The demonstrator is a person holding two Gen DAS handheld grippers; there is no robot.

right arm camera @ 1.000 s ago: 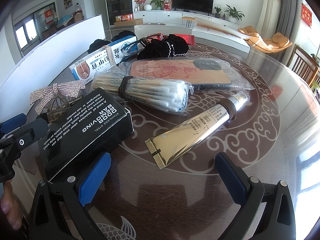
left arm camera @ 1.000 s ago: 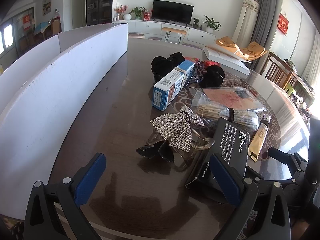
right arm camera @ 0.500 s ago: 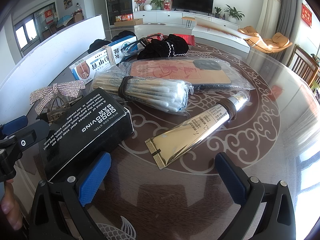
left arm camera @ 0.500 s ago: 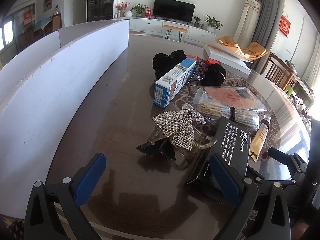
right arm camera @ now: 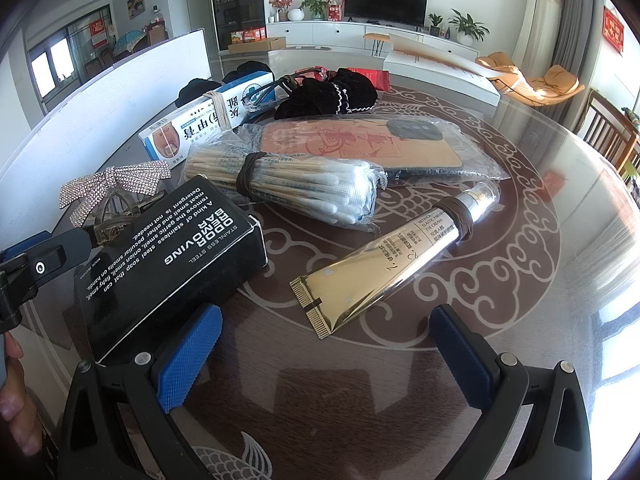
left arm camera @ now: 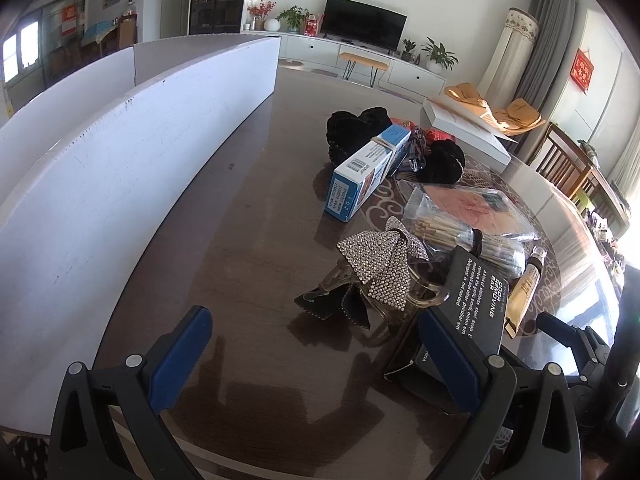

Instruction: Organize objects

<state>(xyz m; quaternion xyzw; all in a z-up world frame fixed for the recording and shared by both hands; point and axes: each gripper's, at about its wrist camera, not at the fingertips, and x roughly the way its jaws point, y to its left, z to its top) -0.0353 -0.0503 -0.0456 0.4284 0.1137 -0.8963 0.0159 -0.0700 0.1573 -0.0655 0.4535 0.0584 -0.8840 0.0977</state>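
My left gripper (left arm camera: 316, 344) is open and empty over the dark table, just short of a rhinestone bow hair clip (left arm camera: 380, 264). My right gripper (right arm camera: 324, 340) is open and empty, just short of a gold cream tube (right arm camera: 384, 264). A black soap box (right arm camera: 168, 256) lies by its left finger and also shows in the left wrist view (left arm camera: 476, 304). Beyond lie a cotton swab bundle (right arm camera: 288, 188), a bagged phone case (right arm camera: 360, 144), a blue-white box (left arm camera: 368, 172) and black scrunchies (right arm camera: 328, 94).
A white board wall (left arm camera: 120, 184) stands along the table's left side. A flat white box (right arm camera: 440, 68) lies at the far edge, with a red packet (right arm camera: 372, 78) near it. The left gripper's finger (right arm camera: 44, 260) shows at the right view's left edge.
The left wrist view has shifted slightly, with the objects sitting a little farther right and lower. The right gripper has not moved.
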